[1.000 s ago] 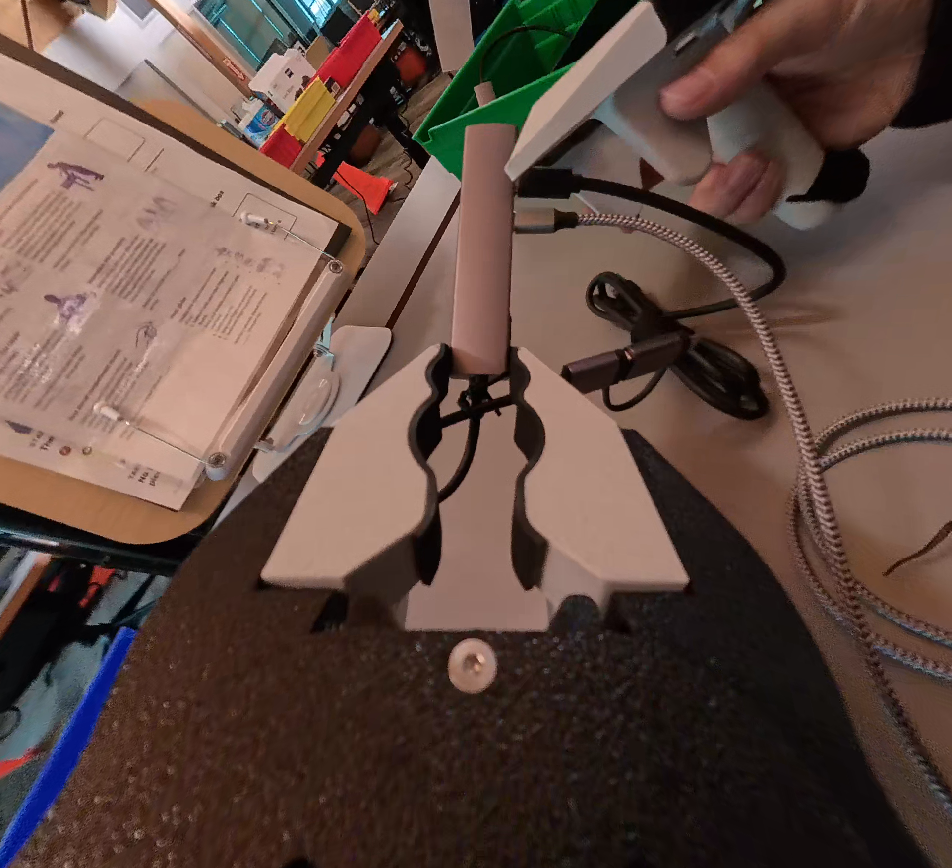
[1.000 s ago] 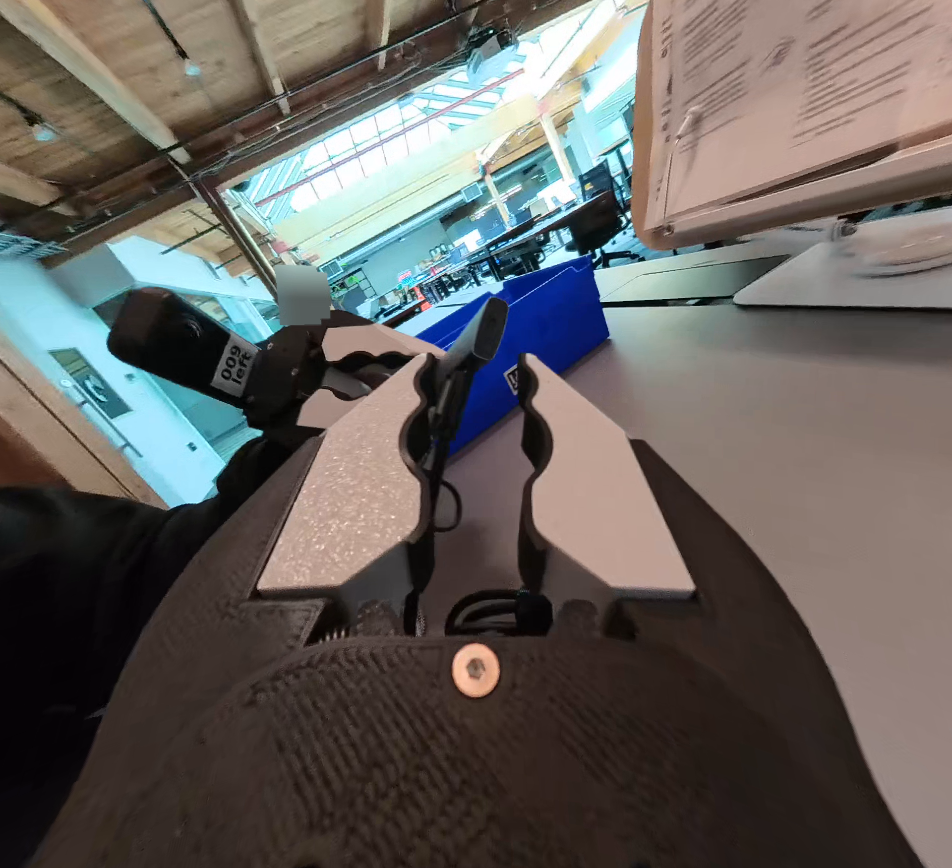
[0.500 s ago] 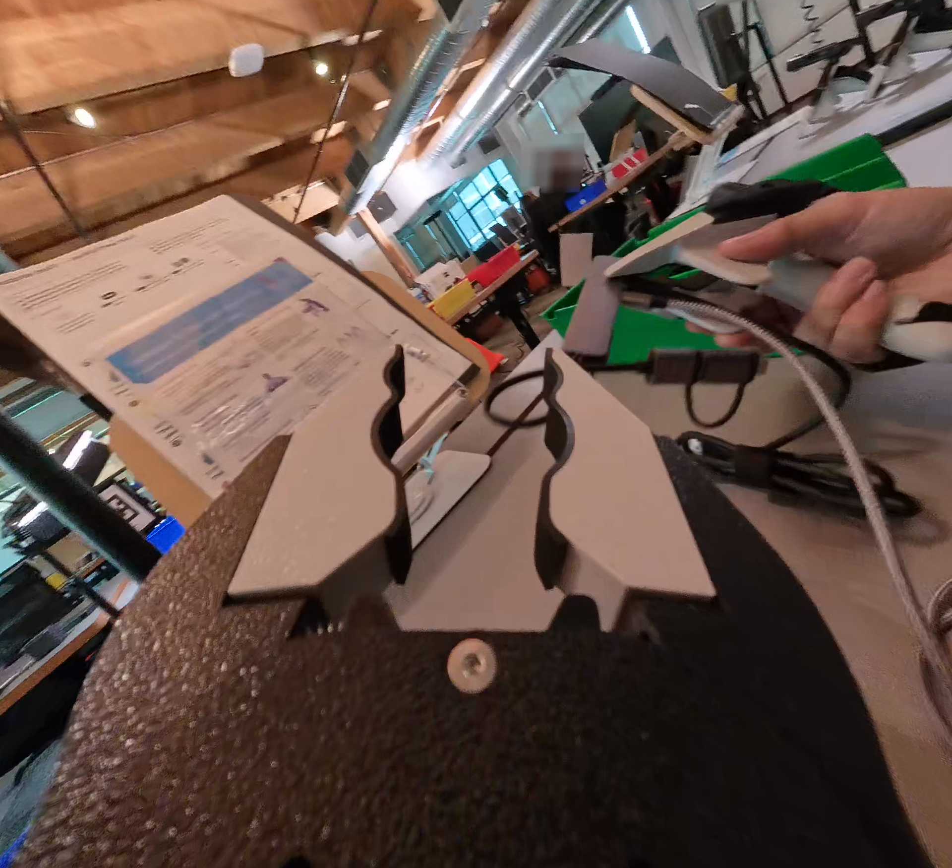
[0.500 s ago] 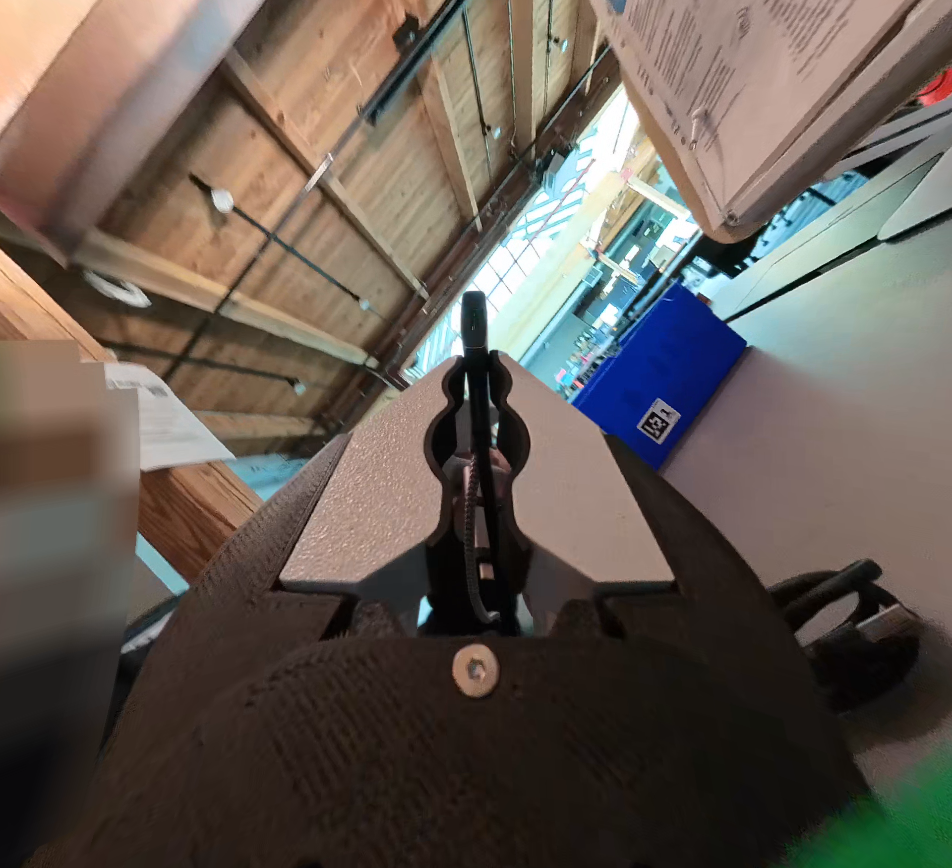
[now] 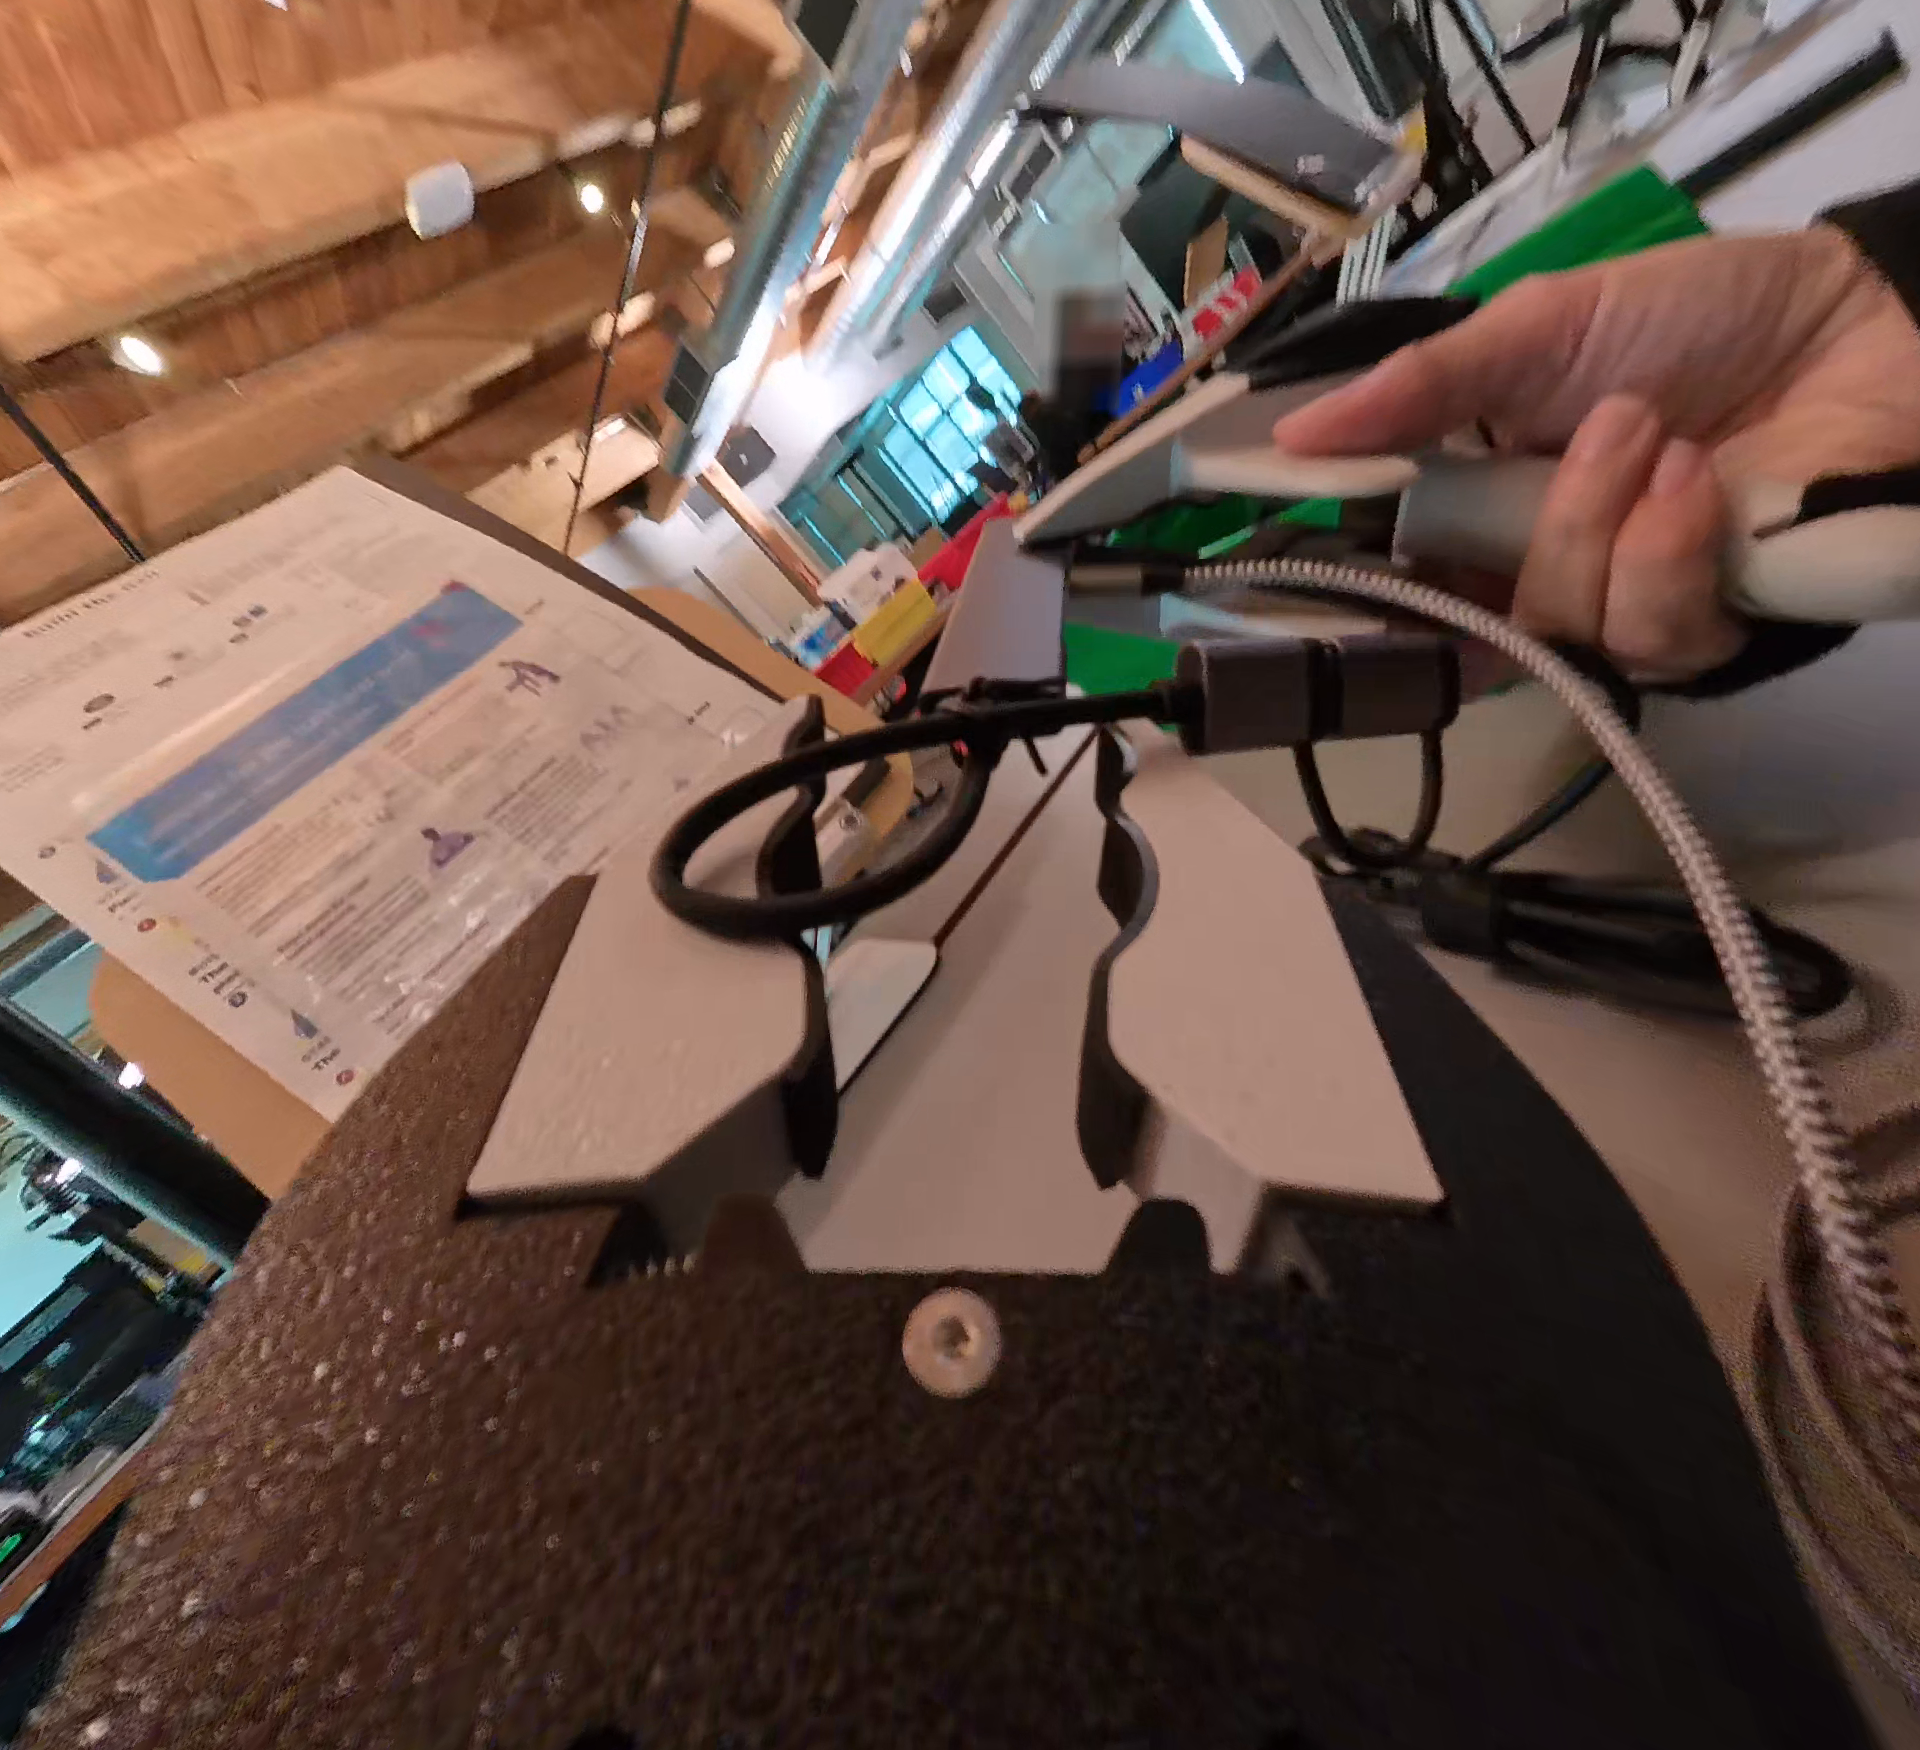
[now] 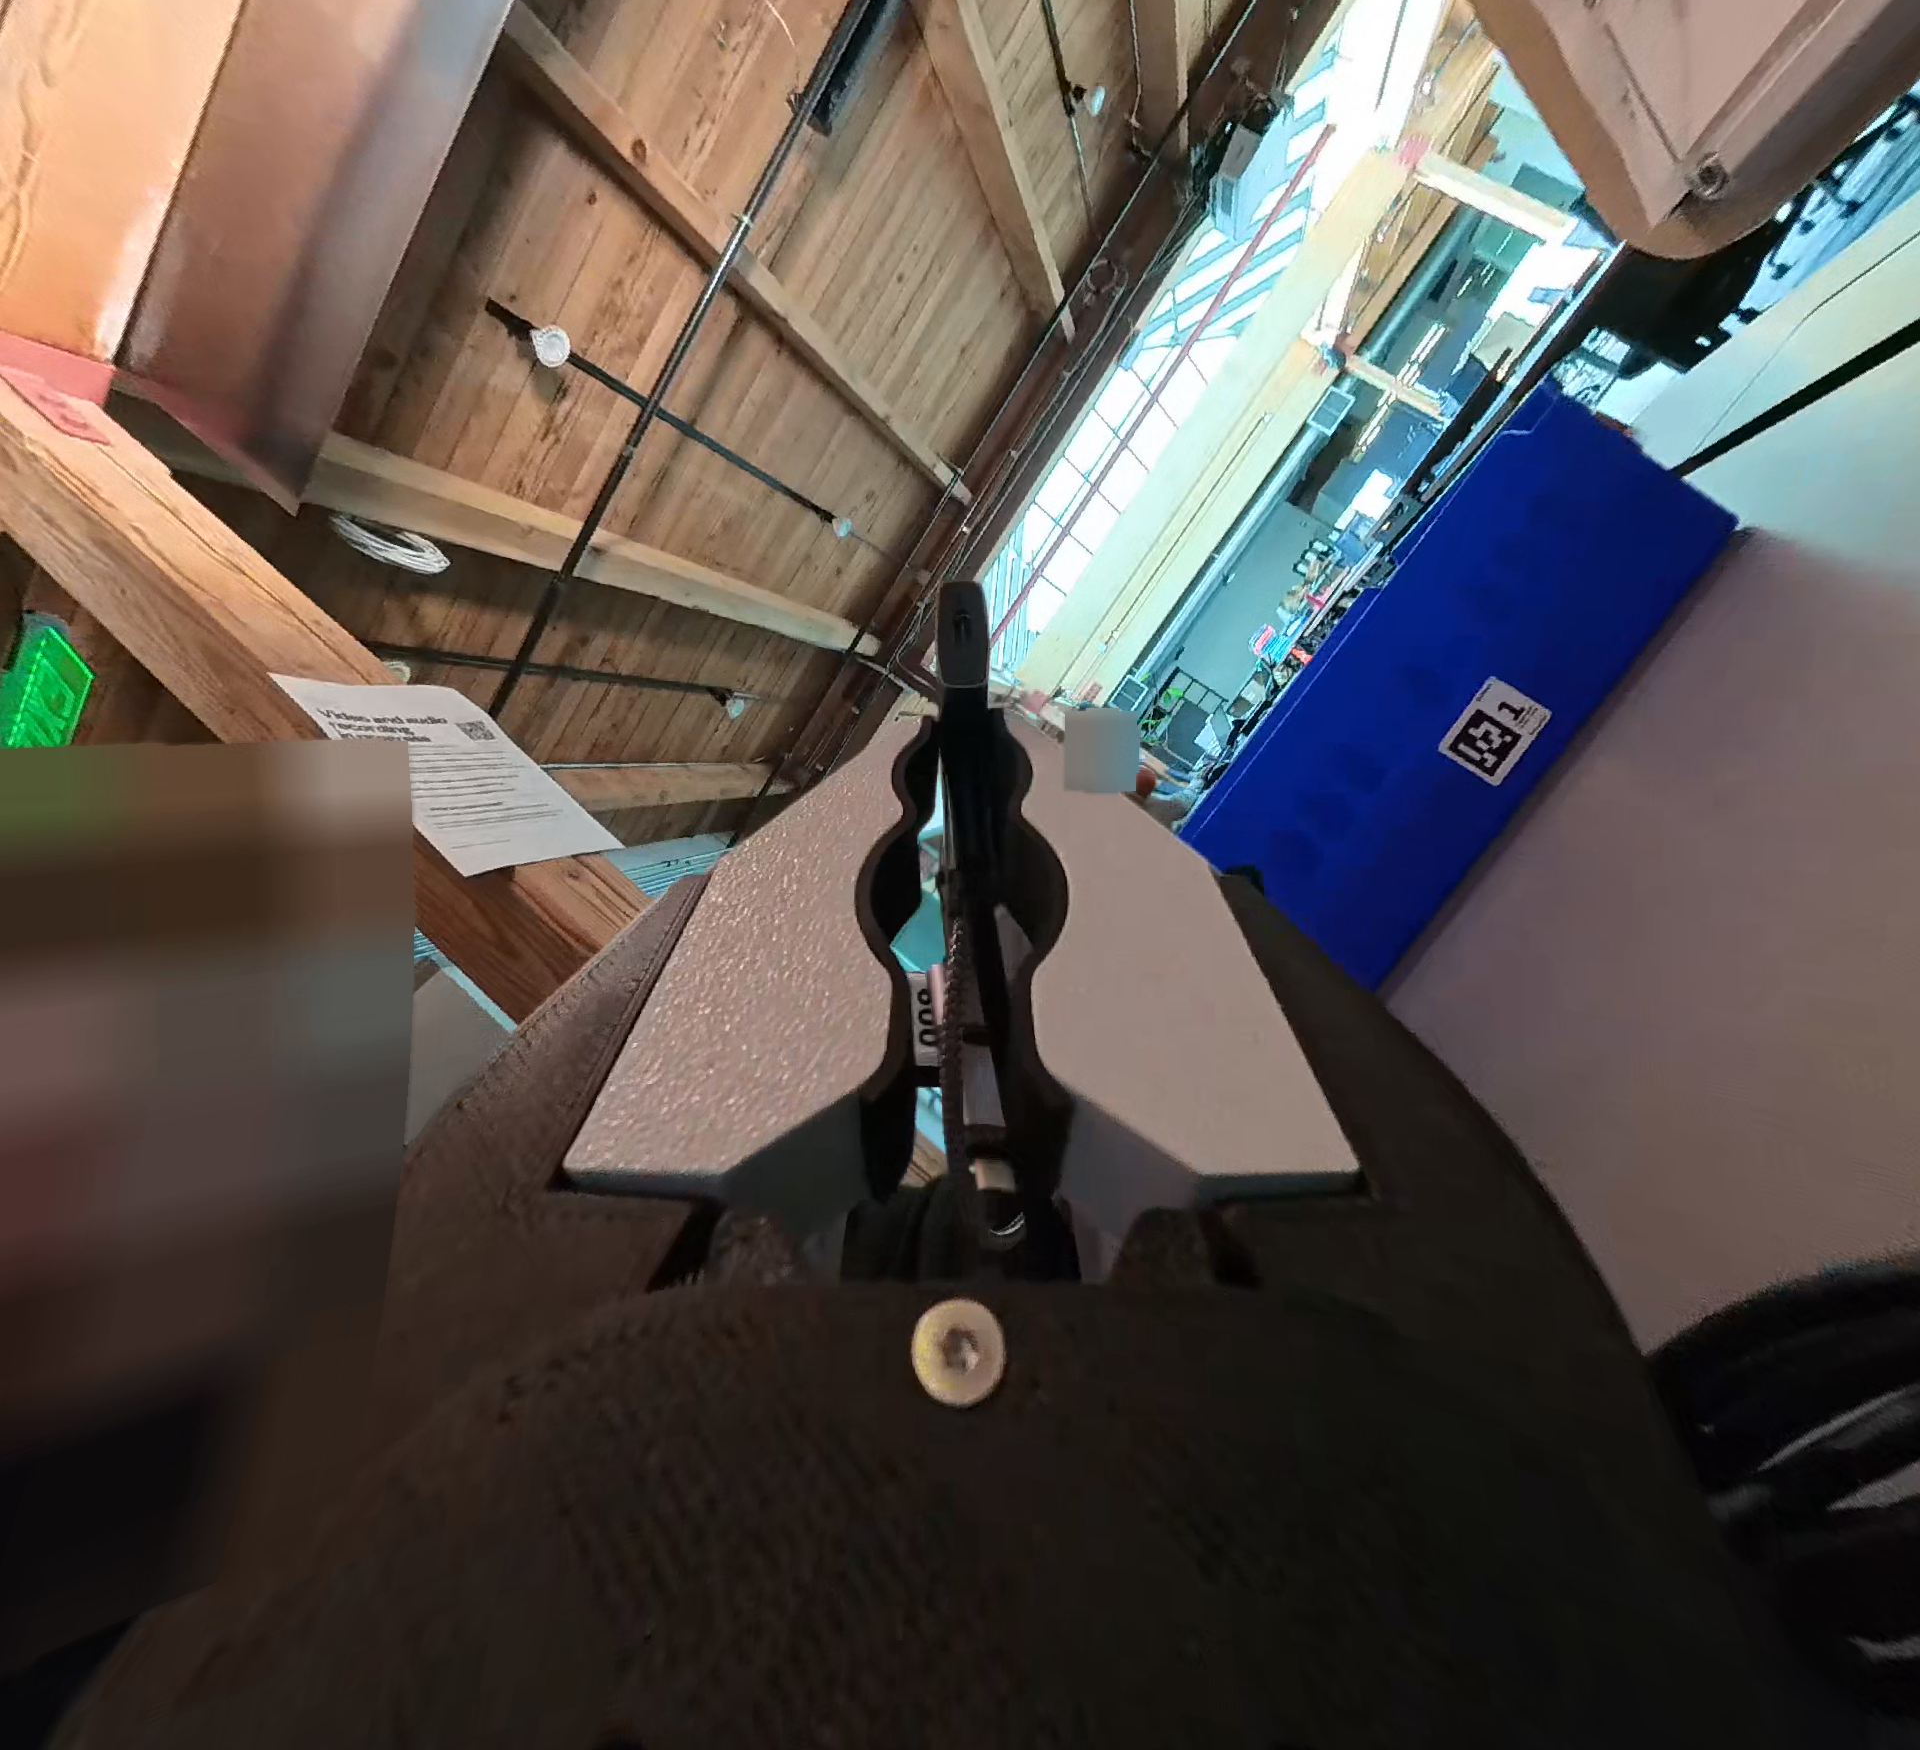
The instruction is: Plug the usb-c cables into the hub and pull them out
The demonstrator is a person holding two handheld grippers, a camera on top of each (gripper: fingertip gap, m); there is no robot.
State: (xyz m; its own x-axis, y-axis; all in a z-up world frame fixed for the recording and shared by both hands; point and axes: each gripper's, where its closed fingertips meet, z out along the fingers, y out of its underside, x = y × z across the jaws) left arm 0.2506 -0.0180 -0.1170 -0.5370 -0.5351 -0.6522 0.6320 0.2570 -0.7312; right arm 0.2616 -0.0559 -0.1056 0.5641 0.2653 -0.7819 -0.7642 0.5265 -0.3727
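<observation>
Gripping a black cable, the right gripper is pointing at twelve o'clock; the left gripper is gaping empty.

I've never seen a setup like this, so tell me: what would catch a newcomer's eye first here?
Probably the hub, lifted off the table at upper right of the left wrist view, with a braided cable arching from it and a dark adapter plug dangling below. Next, the left gripper gaping open in the foreground. In the right wrist view, the right gripper is shut on the hub, edge-on against a timber ceiling.
</observation>
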